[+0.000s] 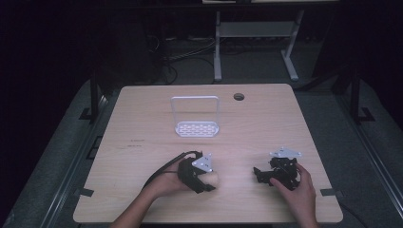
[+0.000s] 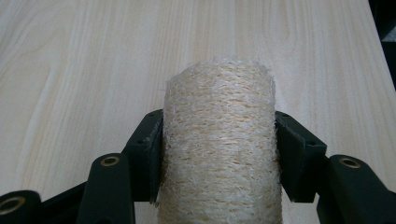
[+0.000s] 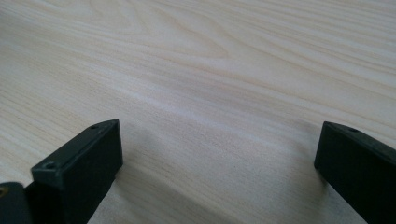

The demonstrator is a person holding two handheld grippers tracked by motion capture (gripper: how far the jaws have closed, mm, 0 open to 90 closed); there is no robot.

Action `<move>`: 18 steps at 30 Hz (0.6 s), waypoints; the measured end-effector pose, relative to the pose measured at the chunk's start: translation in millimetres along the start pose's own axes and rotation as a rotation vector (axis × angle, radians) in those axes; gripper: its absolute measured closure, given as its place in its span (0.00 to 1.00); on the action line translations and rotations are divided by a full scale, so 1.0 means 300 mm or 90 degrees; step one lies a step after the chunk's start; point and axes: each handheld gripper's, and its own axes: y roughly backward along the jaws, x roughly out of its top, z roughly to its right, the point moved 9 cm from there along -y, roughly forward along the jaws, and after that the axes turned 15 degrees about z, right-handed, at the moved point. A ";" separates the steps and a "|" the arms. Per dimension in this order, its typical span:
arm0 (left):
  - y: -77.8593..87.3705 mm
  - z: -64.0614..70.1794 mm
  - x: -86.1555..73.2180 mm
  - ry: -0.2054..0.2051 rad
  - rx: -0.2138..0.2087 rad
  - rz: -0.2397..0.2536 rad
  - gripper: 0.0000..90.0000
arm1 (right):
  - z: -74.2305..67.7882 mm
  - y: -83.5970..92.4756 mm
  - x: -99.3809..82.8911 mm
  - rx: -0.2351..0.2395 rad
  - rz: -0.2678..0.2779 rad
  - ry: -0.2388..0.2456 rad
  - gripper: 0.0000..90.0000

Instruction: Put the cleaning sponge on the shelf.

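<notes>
A beige, fibrous loofah roll point(image 2: 219, 135) lies on the light wood table point(image 2: 70, 70), and my left gripper point(image 2: 219, 161) is shut on it, one black pad pressed against each side. In the high view the loofah roll point(image 1: 215, 179) pokes out to the right of the left gripper point(image 1: 207, 184), near the table's front edge. My right gripper point(image 1: 259, 175) rests low over the table at the front right, pointing left. Its jaws stand wide apart in the right gripper view, where the right gripper point(image 3: 219, 158) has only bare wood between them.
A white wire-framed stand with a perforated base point(image 1: 196, 128) sits at the table's middle back. A round cable hole point(image 1: 238, 97) is near the far edge. Beyond the table stand the white legs of another desk point(image 1: 217, 52), with cables on the dark floor.
</notes>
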 end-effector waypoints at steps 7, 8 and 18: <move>0.008 -0.004 -0.004 0.029 0.032 -0.005 0.46 | 0.000 0.000 0.000 0.000 0.000 0.000 0.01; 0.011 -0.007 -0.006 0.039 0.042 -0.006 0.46 | 0.000 0.000 0.000 0.000 0.000 0.000 0.01; 0.034 -0.029 -0.009 0.063 0.083 -0.004 0.46 | 0.000 0.000 0.000 0.001 0.000 0.001 0.01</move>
